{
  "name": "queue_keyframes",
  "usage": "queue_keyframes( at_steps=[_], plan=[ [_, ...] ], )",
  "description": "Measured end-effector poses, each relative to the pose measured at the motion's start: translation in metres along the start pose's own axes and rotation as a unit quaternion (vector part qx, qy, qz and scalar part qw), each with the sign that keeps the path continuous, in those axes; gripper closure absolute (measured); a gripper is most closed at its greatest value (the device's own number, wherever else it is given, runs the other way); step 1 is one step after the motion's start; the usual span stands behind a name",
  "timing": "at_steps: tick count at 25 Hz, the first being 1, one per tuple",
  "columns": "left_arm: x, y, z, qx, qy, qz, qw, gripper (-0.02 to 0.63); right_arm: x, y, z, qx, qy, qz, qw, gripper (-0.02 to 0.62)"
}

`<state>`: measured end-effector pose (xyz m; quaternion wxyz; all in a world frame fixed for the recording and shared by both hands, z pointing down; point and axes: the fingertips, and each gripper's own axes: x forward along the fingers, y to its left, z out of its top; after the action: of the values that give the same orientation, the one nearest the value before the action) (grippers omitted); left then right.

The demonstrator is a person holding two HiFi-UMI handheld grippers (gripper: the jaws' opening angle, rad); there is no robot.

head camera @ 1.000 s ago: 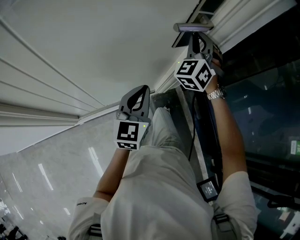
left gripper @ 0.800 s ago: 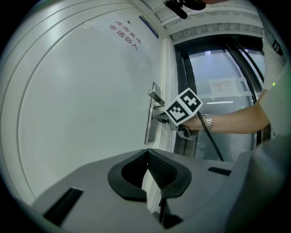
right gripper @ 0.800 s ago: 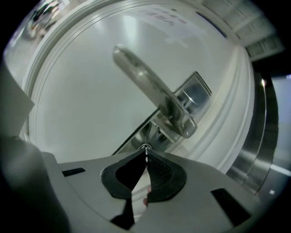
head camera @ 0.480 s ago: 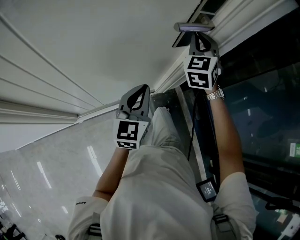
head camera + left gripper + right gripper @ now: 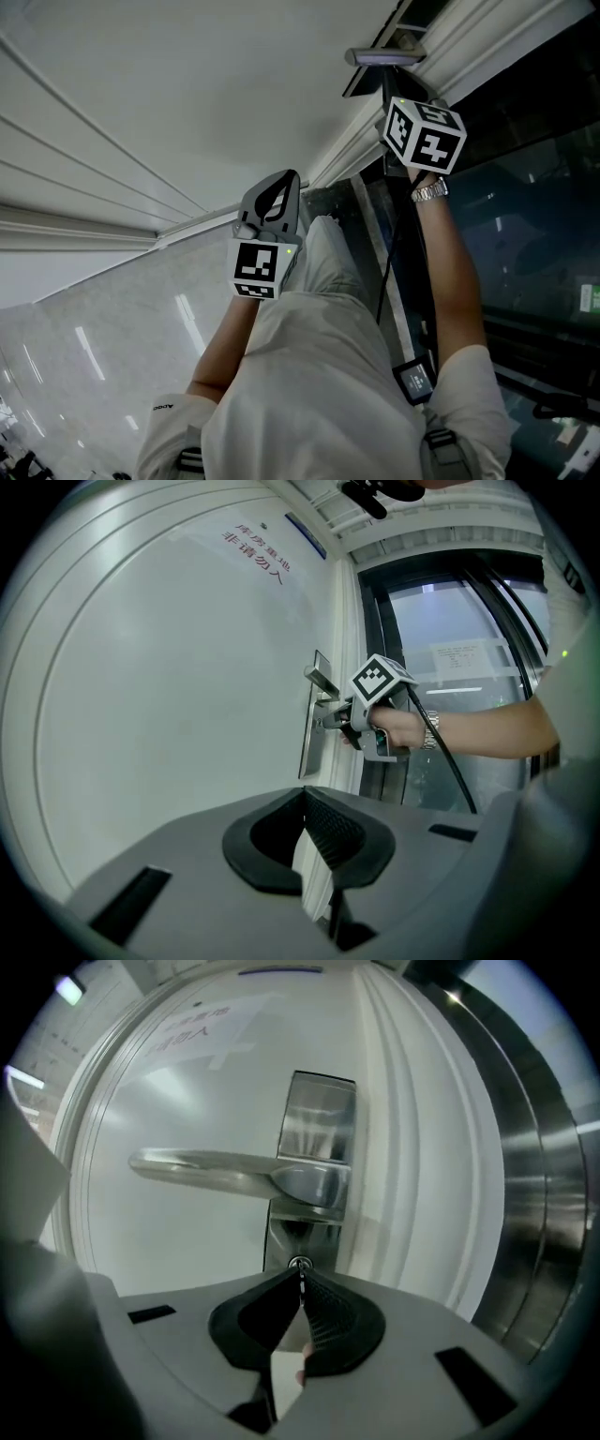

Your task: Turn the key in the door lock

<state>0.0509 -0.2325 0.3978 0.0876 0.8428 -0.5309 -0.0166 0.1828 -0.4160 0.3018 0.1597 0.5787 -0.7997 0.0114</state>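
Head view first: the left tongs hang level in front of the white door, touching nothing. The right tongs are up against the door just below the lever handle, their marker cube tipped to one side.

Over to the left gripper view: these jaws are pressed together with nothing between them. Beyond them a hand holds the other tongs to the steel lock plate.

Now the right gripper view: the jaws have just been closing and are pinched narrow on the key. The key sits in the lock, at the foot of the plate and right under the handle, which stands level.
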Motion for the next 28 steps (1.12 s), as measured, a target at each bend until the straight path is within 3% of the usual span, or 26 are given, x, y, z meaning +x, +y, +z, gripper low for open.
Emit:
queue_keyframes(
  at_steps=[3,7,13,19,28],
  plan=[
    [0.0008,0.0011,-0.001,0.0,0.002,0.0,1.0,0.597,0.0007,-0.0024,-0.0006,0.077,0.003,0.024,0.997,0.583],
    [-0.0017,0.0006,0.0,0.003,0.005,0.0,1.0,0.597,-0.0024,-0.0048,0.0011,0.173,0.0,0.05,0.984,0.583],
    [-0.0019,0.0041,-0.0048,0.001,0.009,0.002,1.0,0.597,0.0003,-0.0058,-0.0002,0.25,-0.002,0.077,0.965,0.583],
    [-0.0021,-0.0008,-0.0042,0.002,0.01,-0.002,0.9999,0.597,-0.0011,-0.0081,-0.0011,0.347,-0.004,0.106,0.932,0.583],
    [-0.0053,0.0025,-0.0079,0.003,0.015,0.002,0.9999,0.597,0.0,-0.0084,-0.002,0.445,-0.007,0.139,0.885,0.583]
  ],
)
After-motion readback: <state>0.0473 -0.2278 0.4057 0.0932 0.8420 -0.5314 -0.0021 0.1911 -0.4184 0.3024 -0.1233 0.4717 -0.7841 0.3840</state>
